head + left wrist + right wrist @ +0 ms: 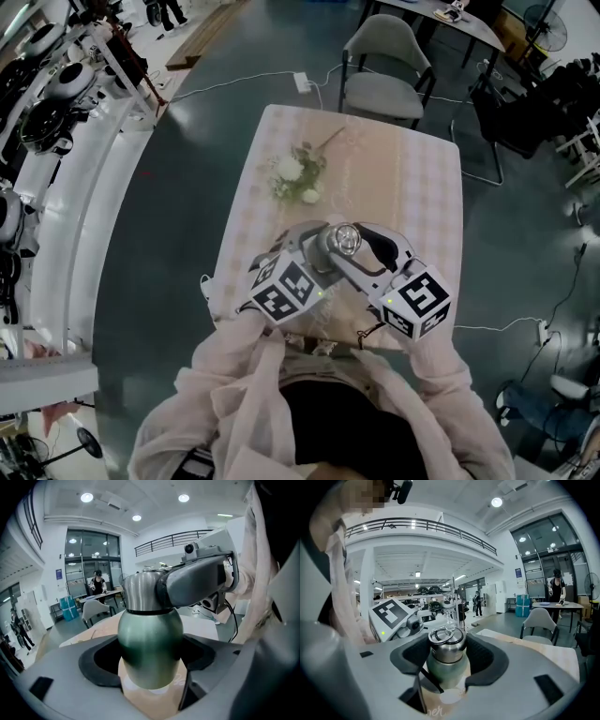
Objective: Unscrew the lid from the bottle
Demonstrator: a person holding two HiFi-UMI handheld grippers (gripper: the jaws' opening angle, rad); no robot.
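Note:
A green metal bottle [150, 639] with a steel lid [447, 644] stands upright over the near end of the table [412, 178]. My left gripper [150, 663] comes in from the left, its black pads pressed on both sides of the bottle's green body. My right gripper [447, 657] comes in from the right and higher up, its pads closed around the steel lid [343, 238]. In the left gripper view, the right gripper's grey jaw covers the right side of the lid [140, 592].
White flowers [298, 173] lie on the checked cloth at the table's far left. A grey chair [384, 66] stands beyond the far edge. Cables run over the floor around the table. White machines line the left wall.

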